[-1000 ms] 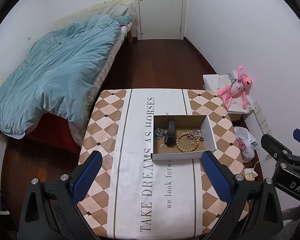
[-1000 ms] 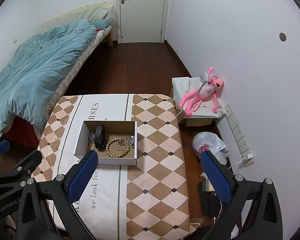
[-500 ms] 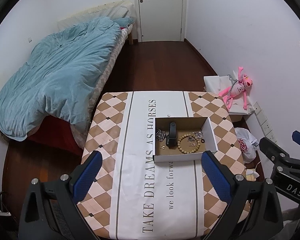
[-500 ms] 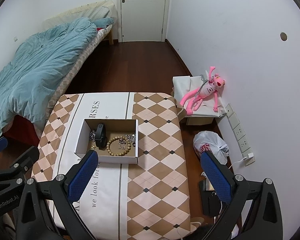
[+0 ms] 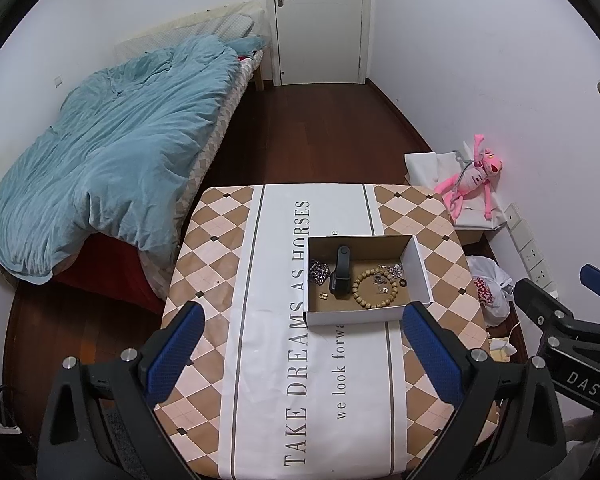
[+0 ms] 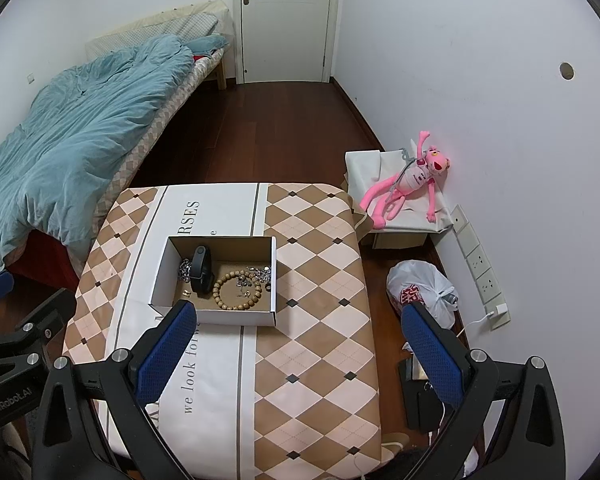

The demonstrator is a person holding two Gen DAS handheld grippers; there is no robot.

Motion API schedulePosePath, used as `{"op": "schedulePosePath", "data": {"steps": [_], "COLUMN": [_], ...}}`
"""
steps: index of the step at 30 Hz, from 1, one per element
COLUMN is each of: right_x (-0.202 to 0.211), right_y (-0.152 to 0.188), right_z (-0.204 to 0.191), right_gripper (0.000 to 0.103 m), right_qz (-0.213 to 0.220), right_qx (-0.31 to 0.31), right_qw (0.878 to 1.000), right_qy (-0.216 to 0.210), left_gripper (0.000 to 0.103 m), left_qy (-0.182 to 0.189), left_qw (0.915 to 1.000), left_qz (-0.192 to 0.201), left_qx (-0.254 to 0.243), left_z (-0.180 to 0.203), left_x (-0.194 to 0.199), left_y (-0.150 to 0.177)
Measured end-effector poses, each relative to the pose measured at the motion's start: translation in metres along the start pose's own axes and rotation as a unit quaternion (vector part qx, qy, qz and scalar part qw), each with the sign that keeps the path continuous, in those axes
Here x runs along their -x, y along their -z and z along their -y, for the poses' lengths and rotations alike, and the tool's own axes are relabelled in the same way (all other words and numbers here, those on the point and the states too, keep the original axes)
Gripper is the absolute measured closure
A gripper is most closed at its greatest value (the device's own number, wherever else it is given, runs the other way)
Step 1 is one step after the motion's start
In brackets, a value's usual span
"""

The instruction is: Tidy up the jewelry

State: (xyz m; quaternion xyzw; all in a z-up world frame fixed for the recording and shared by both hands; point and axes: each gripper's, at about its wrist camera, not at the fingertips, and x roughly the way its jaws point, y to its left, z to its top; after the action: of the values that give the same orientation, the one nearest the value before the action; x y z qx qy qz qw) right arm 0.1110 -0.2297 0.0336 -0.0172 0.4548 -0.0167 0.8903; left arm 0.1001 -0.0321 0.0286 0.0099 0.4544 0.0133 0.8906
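The left gripper (image 5: 304, 356) was held above the near part of the table (image 5: 220, 264), its fingers spread wide and holding nothing. The right gripper (image 6: 296, 354) was likewise spread wide and empty, above the table's near right edge. An open cardboard box (image 5: 418, 268) sat on the table's white centre strip, well clear of both grippers. Inside lay a wooden bead bracelet (image 5: 374, 290), a black wristband (image 5: 340, 276), a silver chain (image 5: 319, 271) at the left wall, and small metal pieces (too small to identify) (image 5: 392, 270). A pink plush toy (image 6: 404, 180) lay far right against the wall.
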Motion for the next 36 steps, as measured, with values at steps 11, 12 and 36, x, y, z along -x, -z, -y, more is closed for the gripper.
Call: {"op": "schedulePosePath", "data": {"steps": [11, 12, 36], "right_x": [-0.0013, -0.0015, -0.0038], "right_y": [0.0069, 0.0061, 0.0062], "right_z": [-0.0045, -0.0043, -0.0061], "right_gripper": [0.000, 0.000, 0.000], "right_qz": [-0.007, -0.006, -0.006], "right_qx": [-0.001, -0.001, 0.003], "right_qw": [1.000, 1.000, 1.000], "right_qy": [-0.001, 0.001, 0.003], "left_gripper": [0.002, 0.002, 0.002], "left_qy": [0.003, 0.003, 0.000], "left_qw": [1.0000, 1.0000, 1.0000], "left_qz": [-0.003, -0.004, -0.004], "left_qx": [0.001, 0.001, 0.006], "left_z": [0.0013, 0.0014, -0.0004], "left_x": [0.0007, 0.0005, -0.0047], "left_y": [0.0008, 0.0008, 0.0043]}}
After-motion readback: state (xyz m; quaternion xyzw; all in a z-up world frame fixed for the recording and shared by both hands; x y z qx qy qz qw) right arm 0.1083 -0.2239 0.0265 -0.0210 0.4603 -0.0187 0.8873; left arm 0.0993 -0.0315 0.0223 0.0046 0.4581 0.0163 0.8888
